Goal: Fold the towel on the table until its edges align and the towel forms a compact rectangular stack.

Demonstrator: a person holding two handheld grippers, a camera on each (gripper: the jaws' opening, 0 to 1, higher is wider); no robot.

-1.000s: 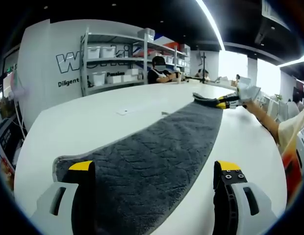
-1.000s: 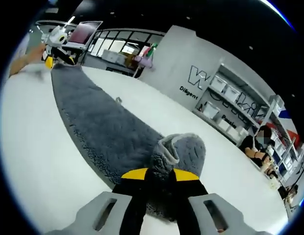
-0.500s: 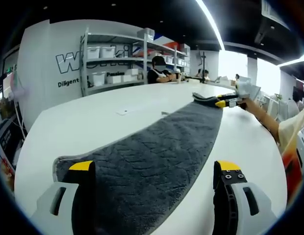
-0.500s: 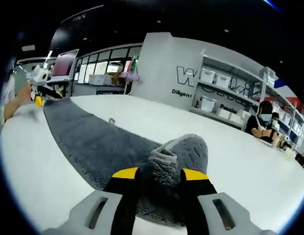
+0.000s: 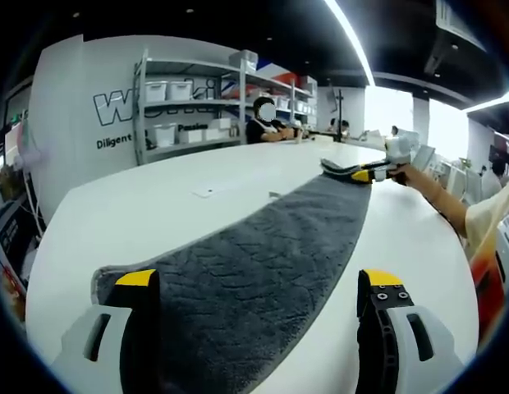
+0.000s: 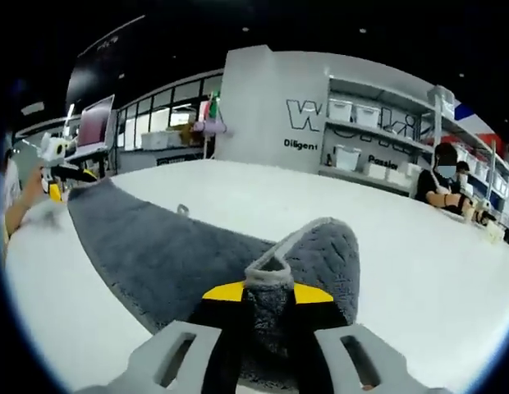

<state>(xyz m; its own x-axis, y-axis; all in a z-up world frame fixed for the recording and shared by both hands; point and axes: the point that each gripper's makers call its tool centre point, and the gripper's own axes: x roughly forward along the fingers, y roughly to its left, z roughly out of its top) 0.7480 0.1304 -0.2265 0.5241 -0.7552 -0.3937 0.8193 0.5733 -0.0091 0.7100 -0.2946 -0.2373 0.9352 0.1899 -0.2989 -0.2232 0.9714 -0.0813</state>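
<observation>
"See the right gripper [image 6: 267,302]? Its yellow-tipped jaws are pinched tight on a bunched corner of the long dark grey terry towel [image 5: 263,263]."

"And the left gripper [image 5: 259,316]?"

"Jaws wide apart, straddling the near end, gripping nothing. The towel lies stretched across the white table [image 5: 156,205]. I'd clamp that end first, then lift both evenly."

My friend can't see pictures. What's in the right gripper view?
The right tool pinches a bunched-up end of a long grey towel lying across a white table. Far off at the towel's other end is the left tool.
</observation>
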